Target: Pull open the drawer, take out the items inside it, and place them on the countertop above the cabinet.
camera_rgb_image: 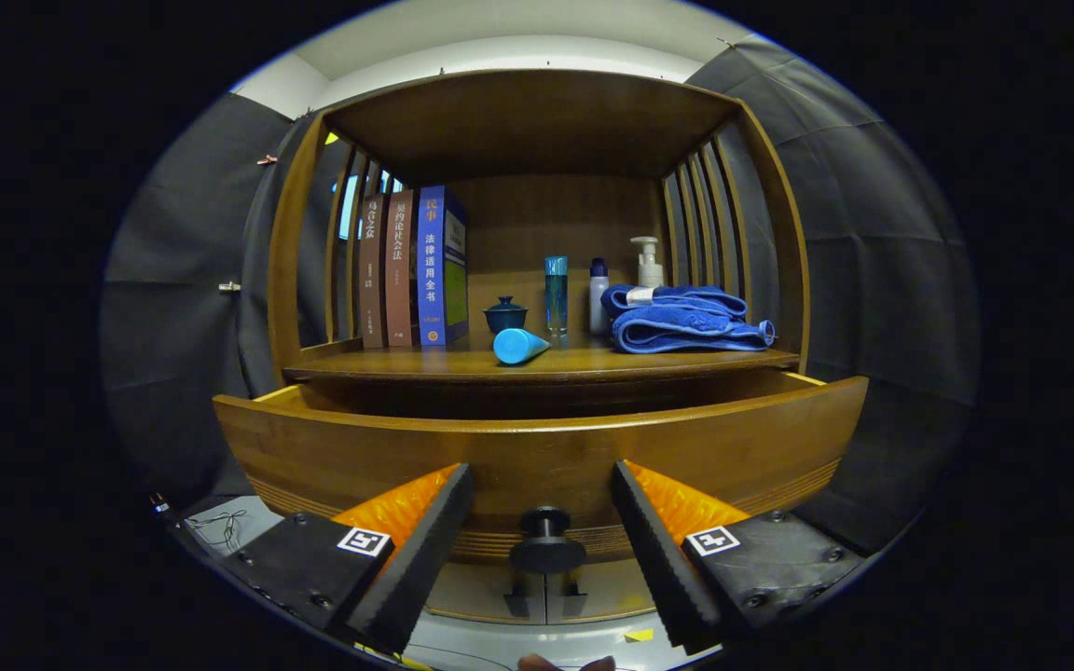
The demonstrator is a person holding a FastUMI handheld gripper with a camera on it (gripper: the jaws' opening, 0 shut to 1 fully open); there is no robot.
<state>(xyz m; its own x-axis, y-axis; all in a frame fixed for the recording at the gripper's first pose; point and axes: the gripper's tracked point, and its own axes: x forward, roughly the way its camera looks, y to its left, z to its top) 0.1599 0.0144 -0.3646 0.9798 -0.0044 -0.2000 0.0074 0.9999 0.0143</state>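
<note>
- Gripper (543, 531): fingers spread wide and holding nothing. The drawer knob (546, 552) stands in the gap between them, touching neither finger.
- Drawer (537, 447): already pulled out from under the countertop (537, 365). Its curved wooden front sits just ahead of the fingertips.
- Drawer contents: the front panel hides the interior from this low angle. Whether any items remain inside cannot be told.
- Countertop load: three upright books (411, 268) at the left, a small lidded cup (505, 315), a capped tube lying on its side (520, 346) near the front edge, a tall clear bottle (556, 295), a smaller bottle (598, 296), a pump bottle (648, 262) and a folded blue towel (686, 321) at the right.
- Handling, drawer: rigid wood, probably moderately heavy. Take hold at the knob stem and pull straight along the runners.
- Handling, tube: light, smooth and round, so it is likely to roll or slip. Grip across the body, not the cap.
- Free placement space: the bare countertop strip between the books and the lidded cup, and the front edge ahead of the towel.
</note>
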